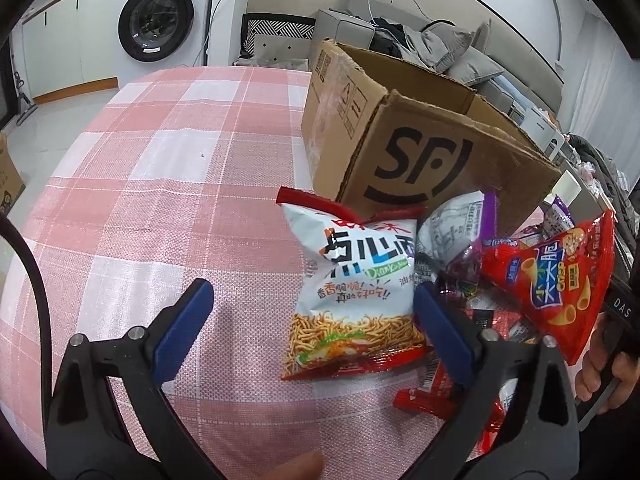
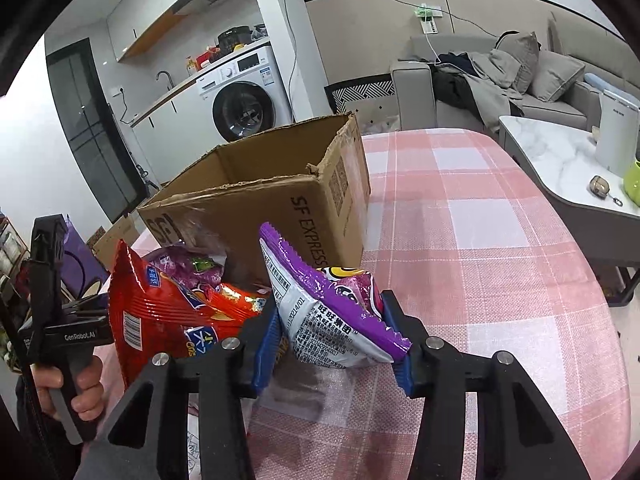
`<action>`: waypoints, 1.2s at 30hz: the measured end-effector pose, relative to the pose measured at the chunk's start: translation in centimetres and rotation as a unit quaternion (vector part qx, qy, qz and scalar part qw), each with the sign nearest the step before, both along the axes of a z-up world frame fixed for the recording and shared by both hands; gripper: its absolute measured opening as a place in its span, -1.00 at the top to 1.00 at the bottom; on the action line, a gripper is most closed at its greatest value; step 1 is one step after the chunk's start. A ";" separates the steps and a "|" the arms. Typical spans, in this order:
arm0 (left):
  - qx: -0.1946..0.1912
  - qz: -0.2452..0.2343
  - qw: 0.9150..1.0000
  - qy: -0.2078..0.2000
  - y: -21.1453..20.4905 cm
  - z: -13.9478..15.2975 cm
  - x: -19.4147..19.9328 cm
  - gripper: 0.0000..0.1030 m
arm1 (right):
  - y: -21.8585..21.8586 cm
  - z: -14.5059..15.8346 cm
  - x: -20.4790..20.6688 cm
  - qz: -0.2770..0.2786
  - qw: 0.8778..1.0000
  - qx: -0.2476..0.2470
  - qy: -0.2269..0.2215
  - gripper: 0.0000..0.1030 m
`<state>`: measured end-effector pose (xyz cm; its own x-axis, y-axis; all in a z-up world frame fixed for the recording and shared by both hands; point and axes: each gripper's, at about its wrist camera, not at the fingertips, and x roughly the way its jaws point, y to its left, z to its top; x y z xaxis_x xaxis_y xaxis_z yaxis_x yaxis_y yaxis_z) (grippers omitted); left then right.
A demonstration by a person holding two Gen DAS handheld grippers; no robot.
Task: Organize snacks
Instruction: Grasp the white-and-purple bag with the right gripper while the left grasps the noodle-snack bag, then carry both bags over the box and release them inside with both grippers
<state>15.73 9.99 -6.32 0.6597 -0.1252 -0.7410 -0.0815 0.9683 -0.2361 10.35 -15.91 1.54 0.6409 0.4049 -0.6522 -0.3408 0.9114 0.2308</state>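
Crowding the cardboard box point(image 2: 280, 200), snack bags block left gripper point(image 1: 314, 312)'s open jaws; right gripper point(image 2: 334, 336) clamps purple bag point(image 2: 340, 308).

Snack bags point(image 1: 354, 292) beside open cardboard box point(image 1: 424, 136)

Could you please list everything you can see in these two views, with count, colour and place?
cardboard box: one, brown, open top, on the table behind the snacks.
noodle snack bag: one, white and red, lying in front of the box.
red crisp bag: one, red, at the snack pile's edge.
purple snack bag: one, purple and white, between the right tool's fingers.
small wrapped snacks: several, red and purple, count unclear.
tablecloth: one, pink and white check.
washing machine: one, white, background.
sofa: one, grey, background.
left tool: open above the cloth.
right tool: around the purple bag.
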 end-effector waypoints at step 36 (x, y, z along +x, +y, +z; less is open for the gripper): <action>0.019 -0.035 0.996 -0.082 -1.1 5.5 -3.9 0.25 | -0.7 3.9 -2.8 0.004 0.998 0.018 -0.060 0.07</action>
